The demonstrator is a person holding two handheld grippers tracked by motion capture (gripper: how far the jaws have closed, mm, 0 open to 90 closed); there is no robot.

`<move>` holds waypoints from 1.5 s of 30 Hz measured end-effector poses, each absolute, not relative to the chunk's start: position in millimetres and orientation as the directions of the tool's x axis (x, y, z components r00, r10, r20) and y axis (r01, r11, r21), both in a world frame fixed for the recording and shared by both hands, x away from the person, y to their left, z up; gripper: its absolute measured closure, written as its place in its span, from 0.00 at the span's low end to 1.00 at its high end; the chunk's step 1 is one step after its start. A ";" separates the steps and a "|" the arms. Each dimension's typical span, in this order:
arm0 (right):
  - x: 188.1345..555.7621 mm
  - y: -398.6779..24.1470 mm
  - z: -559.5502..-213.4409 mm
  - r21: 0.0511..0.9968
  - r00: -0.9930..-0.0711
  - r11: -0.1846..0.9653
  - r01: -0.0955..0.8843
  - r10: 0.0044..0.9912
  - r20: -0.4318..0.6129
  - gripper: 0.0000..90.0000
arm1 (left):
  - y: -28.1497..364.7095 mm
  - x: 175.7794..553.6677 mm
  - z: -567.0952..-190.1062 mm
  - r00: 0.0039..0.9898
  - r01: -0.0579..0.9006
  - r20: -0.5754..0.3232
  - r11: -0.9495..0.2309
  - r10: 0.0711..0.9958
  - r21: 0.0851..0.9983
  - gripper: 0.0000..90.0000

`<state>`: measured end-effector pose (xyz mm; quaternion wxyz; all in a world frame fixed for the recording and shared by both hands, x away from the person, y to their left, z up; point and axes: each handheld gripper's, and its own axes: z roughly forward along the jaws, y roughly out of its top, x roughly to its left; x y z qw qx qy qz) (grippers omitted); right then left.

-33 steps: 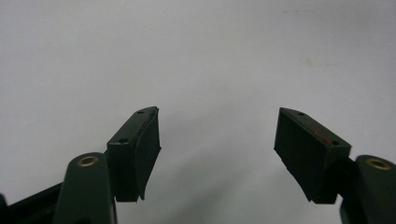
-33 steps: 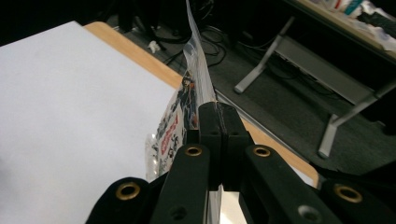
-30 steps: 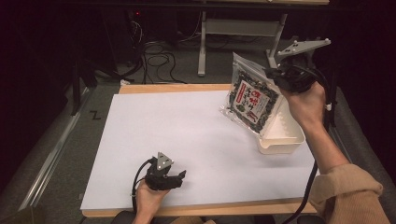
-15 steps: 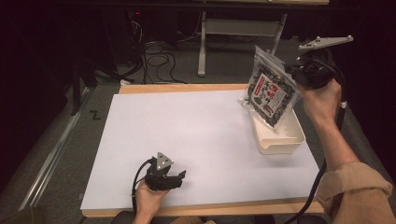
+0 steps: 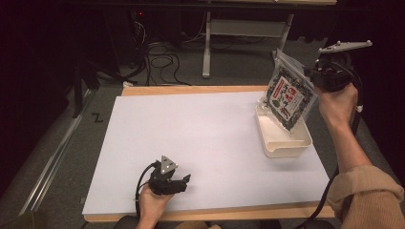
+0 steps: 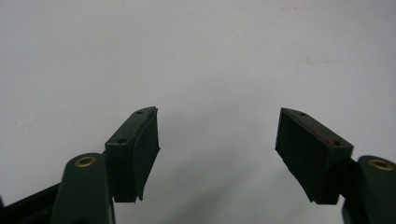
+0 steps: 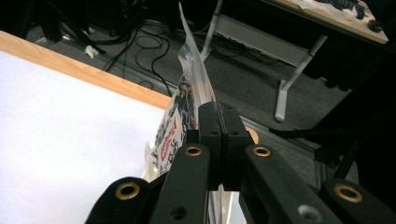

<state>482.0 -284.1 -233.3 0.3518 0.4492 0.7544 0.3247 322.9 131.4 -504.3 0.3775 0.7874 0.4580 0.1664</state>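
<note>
The right gripper (image 5: 313,78) is clamping the packet's (image 5: 289,98) top edge, the packet hanging tilted over the white tray (image 5: 282,143). The left gripper (image 5: 184,181) is resting half-open and empty, well apart from the tray on the white table (image 5: 200,138); cables (image 5: 162,52) are lying on the floor beyond.

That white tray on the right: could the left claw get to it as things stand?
Probably yes: the left claw is open and holds nothing, and bare tabletop lies between it and the white tray.

A white table sheet (image 5: 200,138) on a wooden board; cables (image 5: 162,52) litter the grey floor (image 5: 62,157) behind.
</note>
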 end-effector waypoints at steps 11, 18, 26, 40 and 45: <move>490.0 -292.6 -249.5 0.795 -0.326 0.381 0.473 0.913 -0.244 1.00 | 131.0 322.1 -504.6 0.525 0.595 -0.086 -0.294 0.847 0.748 0.34; 493.2 -293.9 -259.1 0.793 -0.342 0.381 0.476 0.911 -0.232 1.00 | 129.9 322.8 -505.1 0.526 0.598 -0.082 -0.299 0.847 0.743 0.34; 498.8 -292.5 -277.1 0.780 -0.351 0.380 0.497 0.910 -0.219 1.00 | 130.5 322.6 -505.2 0.521 0.598 -0.077 -0.299 0.850 0.744 0.34; 499.9 -300.3 -288.2 0.776 -0.360 0.353 0.523 0.916 -0.175 1.00 | 129.2 321.7 -505.6 0.521 0.597 -0.075 -0.300 0.850 0.744 0.34; 501.4 -304.2 -296.3 0.773 -0.360 0.338 0.537 0.920 -0.153 1.00 | 129.7 321.8 -505.8 0.516 0.603 -0.082 -0.293 0.853 0.742 0.34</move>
